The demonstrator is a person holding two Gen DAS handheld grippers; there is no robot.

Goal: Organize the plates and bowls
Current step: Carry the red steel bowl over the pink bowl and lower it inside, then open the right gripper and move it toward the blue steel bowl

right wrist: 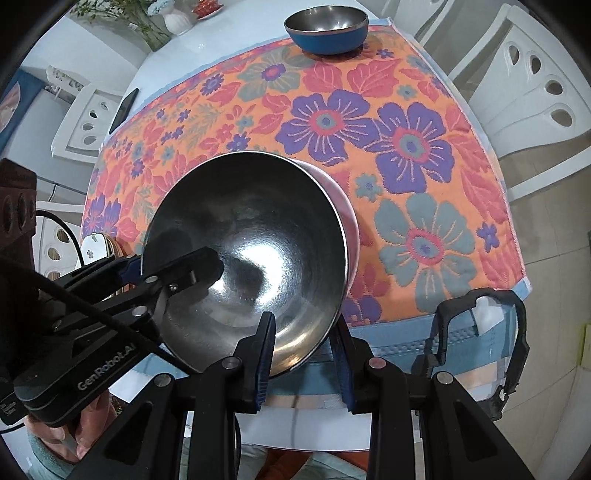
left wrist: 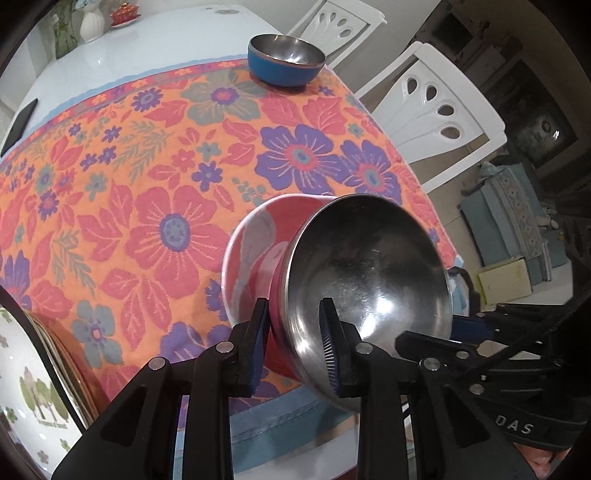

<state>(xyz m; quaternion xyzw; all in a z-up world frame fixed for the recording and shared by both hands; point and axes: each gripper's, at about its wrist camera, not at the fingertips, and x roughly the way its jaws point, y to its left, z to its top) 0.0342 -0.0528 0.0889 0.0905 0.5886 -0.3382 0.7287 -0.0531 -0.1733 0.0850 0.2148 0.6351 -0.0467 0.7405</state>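
Left wrist view first: the left hand-held gripper point(left wrist: 293, 341) has its pads either side of the rim of the pink bowl point(left wrist: 343, 266), one pad against the pink outside, the other on the steel inside, clamping the wall. The bowl is tipped steeply, its base toward the floral cloth point(left wrist: 129, 177) on the worktop point(left wrist: 147, 40), near the front edge. The gripper points steeply down. Over at the far end the blue bowl point(left wrist: 286, 59) stands alone, upright, well apart. Bottom left, a stack of plates point(left wrist: 33, 387) looks already gathered. So my read: plates done, bowls not yet nested.

Right wrist view now: the right hand-held gripper point(right wrist: 304, 345) straddles the near rim of the same pink bowl point(right wrist: 243, 258), one pad inside, one outside, clenched on the rim as far as I can tell. It too aims sharply downward. The left hand-held gripper point(right wrist: 170, 271) comes in from the left, gripping the opposite rim. Blue bowl point(right wrist: 327, 29) still waits at the far edge. Left to do, I'd judge: bring the two bowls together.
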